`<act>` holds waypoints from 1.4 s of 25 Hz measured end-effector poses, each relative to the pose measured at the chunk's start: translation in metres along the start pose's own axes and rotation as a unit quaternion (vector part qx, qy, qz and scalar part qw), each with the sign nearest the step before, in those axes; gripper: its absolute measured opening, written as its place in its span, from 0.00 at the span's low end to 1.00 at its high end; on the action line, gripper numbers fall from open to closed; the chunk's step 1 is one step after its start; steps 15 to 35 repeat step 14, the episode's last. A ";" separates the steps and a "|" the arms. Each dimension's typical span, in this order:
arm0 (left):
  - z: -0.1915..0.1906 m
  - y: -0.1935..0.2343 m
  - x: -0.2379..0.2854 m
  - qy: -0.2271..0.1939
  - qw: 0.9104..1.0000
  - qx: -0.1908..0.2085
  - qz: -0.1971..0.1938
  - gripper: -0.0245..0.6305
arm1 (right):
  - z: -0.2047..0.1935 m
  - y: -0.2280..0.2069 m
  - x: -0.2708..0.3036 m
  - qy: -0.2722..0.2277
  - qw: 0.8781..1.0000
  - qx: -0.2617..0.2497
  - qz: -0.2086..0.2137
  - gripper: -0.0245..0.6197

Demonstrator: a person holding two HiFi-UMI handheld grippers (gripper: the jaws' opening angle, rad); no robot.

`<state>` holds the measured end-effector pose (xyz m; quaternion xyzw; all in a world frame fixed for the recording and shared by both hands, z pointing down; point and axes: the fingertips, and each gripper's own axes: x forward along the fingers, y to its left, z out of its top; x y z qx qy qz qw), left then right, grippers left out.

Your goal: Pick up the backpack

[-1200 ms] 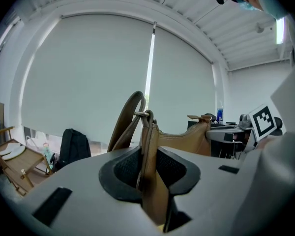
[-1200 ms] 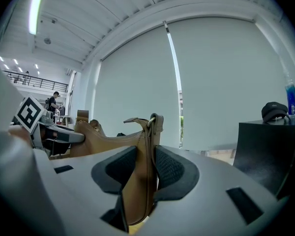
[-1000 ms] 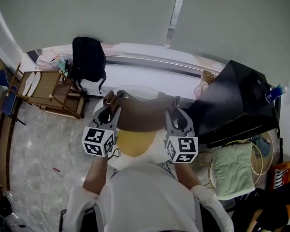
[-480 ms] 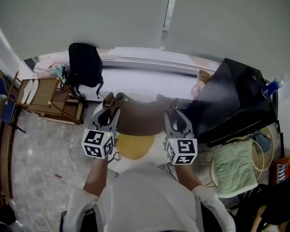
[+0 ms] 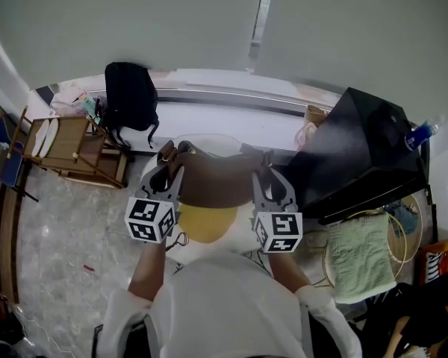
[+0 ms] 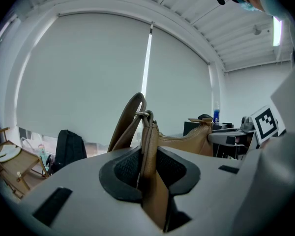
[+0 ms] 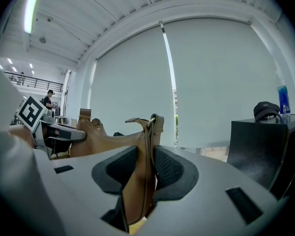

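Note:
A brown leather shoulder bag (image 5: 213, 179) hangs in front of the person, stretched between both grippers. My left gripper (image 5: 168, 159) is shut on the bag's left end by the strap ring; its pads pinch the leather (image 6: 148, 146). My right gripper (image 5: 263, 162) is shut on the right end, where the leather (image 7: 143, 151) is pressed between the pads. A yellow part (image 5: 205, 222) shows under the bag. The black backpack (image 5: 129, 95) leans upright against the window ledge at the far left, apart from both grippers, and also appears small in the left gripper view (image 6: 69, 149).
A wooden folding rack (image 5: 71, 144) stands left, beside the backpack. A big black box (image 5: 366, 151) with a blue bottle (image 5: 420, 135) behind it sits at the right. A green towel (image 5: 361, 256) lies over a round basket. The white window ledge (image 5: 231, 114) runs across the back.
Both grippers and the brown bag have kept still. Only the head view has shifted slightly.

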<state>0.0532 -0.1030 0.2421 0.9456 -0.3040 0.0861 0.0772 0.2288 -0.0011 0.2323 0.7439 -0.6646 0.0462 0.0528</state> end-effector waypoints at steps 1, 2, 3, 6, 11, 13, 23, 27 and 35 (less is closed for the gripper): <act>-0.001 0.001 0.000 0.001 1.000 -0.001 0.001 0.19 | -0.001 0.001 0.001 0.001 1.000 0.000 0.001 0.25; -0.001 0.002 0.000 0.002 1.000 -0.002 0.003 0.19 | -0.002 0.001 0.002 0.003 1.000 0.000 0.002 0.25; -0.002 0.002 0.001 0.003 1.000 -0.004 0.005 0.19 | -0.003 0.001 0.003 0.004 1.000 0.000 0.003 0.25; -0.004 0.003 0.001 0.004 1.000 -0.006 0.007 0.19 | -0.003 0.001 0.003 0.004 1.000 0.000 0.005 0.25; -0.001 0.004 0.001 0.001 1.000 -0.007 0.008 0.19 | -0.001 0.002 0.006 0.004 1.000 -0.002 0.006 0.25; -0.001 0.005 0.001 0.001 1.000 -0.007 0.008 0.19 | -0.001 0.002 0.006 0.004 1.000 -0.002 0.006 0.25; -0.001 0.005 0.002 0.001 1.000 -0.007 0.008 0.19 | -0.001 0.001 0.007 0.004 1.000 -0.002 0.005 0.25; -0.001 0.005 0.002 0.001 1.000 -0.007 0.008 0.19 | -0.001 0.001 0.007 0.004 1.000 -0.002 0.005 0.25; -0.001 0.005 0.002 0.001 1.000 -0.007 0.008 0.19 | -0.001 0.001 0.007 0.004 1.000 -0.002 0.005 0.25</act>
